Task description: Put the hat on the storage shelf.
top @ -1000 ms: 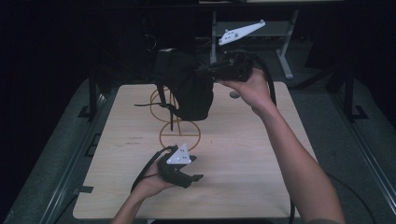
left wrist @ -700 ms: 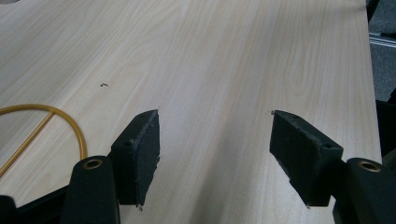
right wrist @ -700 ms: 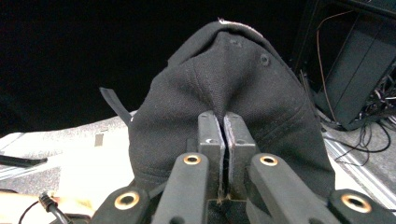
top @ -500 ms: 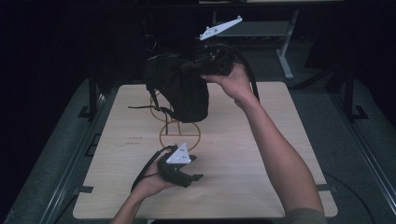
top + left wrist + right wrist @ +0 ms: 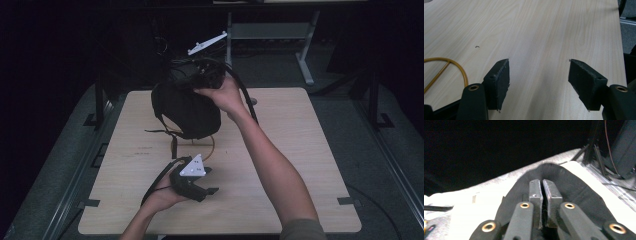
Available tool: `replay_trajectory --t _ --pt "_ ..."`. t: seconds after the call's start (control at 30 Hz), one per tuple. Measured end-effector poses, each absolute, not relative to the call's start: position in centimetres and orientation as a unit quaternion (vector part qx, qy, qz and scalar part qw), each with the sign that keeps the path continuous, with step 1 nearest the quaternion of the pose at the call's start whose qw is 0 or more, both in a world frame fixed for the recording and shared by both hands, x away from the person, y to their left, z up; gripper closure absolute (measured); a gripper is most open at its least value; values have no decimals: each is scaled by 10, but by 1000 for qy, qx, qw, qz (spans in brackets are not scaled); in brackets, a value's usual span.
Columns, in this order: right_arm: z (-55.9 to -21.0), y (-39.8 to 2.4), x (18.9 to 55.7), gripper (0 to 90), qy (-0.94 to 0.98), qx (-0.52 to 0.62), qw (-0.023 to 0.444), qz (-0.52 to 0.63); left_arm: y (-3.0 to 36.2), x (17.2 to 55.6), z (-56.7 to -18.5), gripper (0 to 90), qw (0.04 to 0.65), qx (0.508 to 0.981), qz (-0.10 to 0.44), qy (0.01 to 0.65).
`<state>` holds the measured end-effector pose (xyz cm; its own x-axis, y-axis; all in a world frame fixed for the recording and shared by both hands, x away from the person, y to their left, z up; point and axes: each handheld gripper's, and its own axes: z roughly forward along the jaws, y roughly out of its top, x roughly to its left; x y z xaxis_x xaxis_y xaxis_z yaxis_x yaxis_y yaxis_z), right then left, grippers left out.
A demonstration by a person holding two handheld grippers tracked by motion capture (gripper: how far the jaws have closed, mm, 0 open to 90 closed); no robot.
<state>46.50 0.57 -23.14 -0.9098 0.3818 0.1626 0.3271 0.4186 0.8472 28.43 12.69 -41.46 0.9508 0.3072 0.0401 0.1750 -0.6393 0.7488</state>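
While pinching black fabric bag (image 5: 187,107) above wire stand (image 5: 207,146), right gripper (image 5: 542,185) just loosening; left gripper (image 5: 537,75) wide, empty.

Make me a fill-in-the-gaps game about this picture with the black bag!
The right tongs hold the black ____ above the table.
The left tongs stand ____, with nothing between them.
The ring-shaped stand beside them is coloured ____.

Missing words: bag; open; yellow
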Motion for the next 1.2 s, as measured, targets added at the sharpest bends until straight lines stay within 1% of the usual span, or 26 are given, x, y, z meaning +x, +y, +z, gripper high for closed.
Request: replay_trajectory --t 0.03,0.07,0.1,0.13,0.17,0.27,0.53,0.73,1.03,1.2 --pt "-234 9 466 753 840 213 21 498 127 284 -415 333 403 902 82 134" --pt "-236 11 466 658 839 220 17 498 127 284 -414 333 402 902 82 134" --pt "-236 11 466 658 839 220 17 498 127 284 -414 333 402 902 82 134" --pt "-238 12 466 593 840 225 20 493 128 284 -414 333 401 902 82 134" --pt "-239 12 466 560 840 225 23 493 128 284 -414 333 402 902 82 136" --pt "-240 7 463 534 838 224 36 495 128 284 -414 333 401 902 85 134" --pt "-236 -12 457 435 830 229 32 508 127 283 -414 330 399 903 89 135" --pt "-230 -31 450 421 826 229 42 514 127 283 -414 327 398 903 92 137" --pt "-225 -61 440 355 822 236 53 515 130 282 -409 326 413 894 95 147" --pt "-226 -79 435 322 821 246 59 512 130 282 -409 322 411 895 97 143"
